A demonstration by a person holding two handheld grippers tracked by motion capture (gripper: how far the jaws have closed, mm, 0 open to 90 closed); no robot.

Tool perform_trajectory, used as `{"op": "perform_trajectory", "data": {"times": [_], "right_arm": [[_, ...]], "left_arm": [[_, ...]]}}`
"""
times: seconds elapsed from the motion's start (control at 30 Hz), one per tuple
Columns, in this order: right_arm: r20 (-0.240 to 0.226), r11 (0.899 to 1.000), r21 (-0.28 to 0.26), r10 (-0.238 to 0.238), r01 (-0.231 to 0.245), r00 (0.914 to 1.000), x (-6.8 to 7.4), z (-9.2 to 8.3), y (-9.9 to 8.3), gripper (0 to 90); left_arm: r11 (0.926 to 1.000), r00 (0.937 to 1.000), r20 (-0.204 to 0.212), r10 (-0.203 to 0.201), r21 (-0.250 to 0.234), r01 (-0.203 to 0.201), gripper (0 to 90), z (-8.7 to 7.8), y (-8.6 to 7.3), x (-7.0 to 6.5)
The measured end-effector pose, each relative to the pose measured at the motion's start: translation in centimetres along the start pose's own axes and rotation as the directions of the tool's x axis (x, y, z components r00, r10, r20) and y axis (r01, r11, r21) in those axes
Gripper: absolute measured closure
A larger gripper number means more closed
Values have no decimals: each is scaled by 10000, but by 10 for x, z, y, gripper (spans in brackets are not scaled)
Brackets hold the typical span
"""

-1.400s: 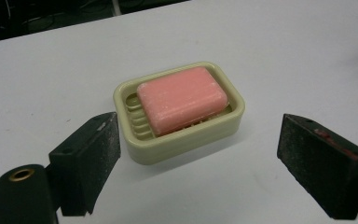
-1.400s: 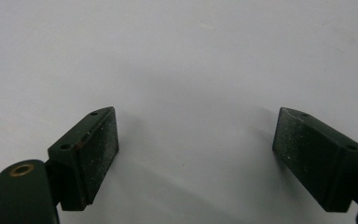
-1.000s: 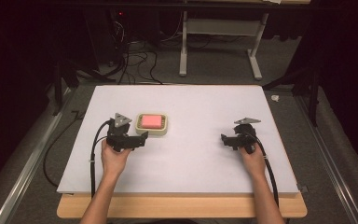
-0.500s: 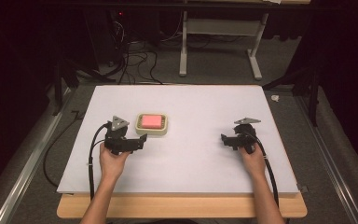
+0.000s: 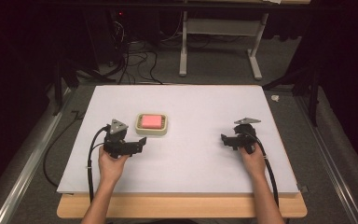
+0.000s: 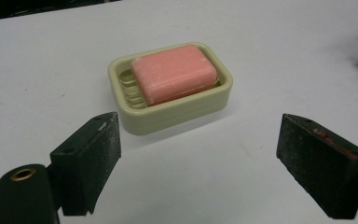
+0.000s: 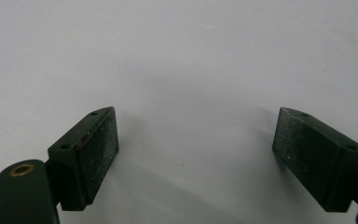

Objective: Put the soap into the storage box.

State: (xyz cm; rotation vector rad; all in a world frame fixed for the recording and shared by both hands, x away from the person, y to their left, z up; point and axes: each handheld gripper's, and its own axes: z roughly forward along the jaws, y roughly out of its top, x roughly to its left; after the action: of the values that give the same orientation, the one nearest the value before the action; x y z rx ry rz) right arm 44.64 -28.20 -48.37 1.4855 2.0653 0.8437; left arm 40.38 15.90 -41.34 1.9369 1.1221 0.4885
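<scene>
A: Left gripper (image 6: 200, 154) status?

B: Released. Jaws spread wide at the bottom corners of the left gripper view, nothing between them but bare table. In the high view the left gripper (image 5: 142, 142) sits left of centre, held in the left hand (image 5: 111, 163).

A: What's ahead of it?

B: Cream soap dish (image 6: 170, 88), upper centre of the left gripper view, just beyond the jaw tips, not touching either. Pink soap bar (image 6: 173, 73) lies flat inside it, on the ribs. In the high view the soap dish (image 5: 152, 124) is just up and right of that gripper.

A: Right gripper (image 7: 196, 154)?

B: Also released, jaws wide apart, plain white table (image 7: 191, 56) in between. High view: right gripper (image 5: 224, 139) at right of centre, right hand (image 5: 251, 156) behind it, well apart from the dish.

A: Anything else?

B: Cables and a white table frame (image 5: 221, 42) on the floor across the top of the high view.
</scene>
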Motion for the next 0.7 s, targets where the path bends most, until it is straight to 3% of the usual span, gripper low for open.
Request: {"op": "perform_trajectory", "data": {"times": [0.7], "right_arm": [[2, 10000, -3, -16, 16, 10000, 0, 0, 0, 149]], "left_arm": [[9996, 9996, 234, -154, 260, 148, 149, 4, -13, 0]]}}
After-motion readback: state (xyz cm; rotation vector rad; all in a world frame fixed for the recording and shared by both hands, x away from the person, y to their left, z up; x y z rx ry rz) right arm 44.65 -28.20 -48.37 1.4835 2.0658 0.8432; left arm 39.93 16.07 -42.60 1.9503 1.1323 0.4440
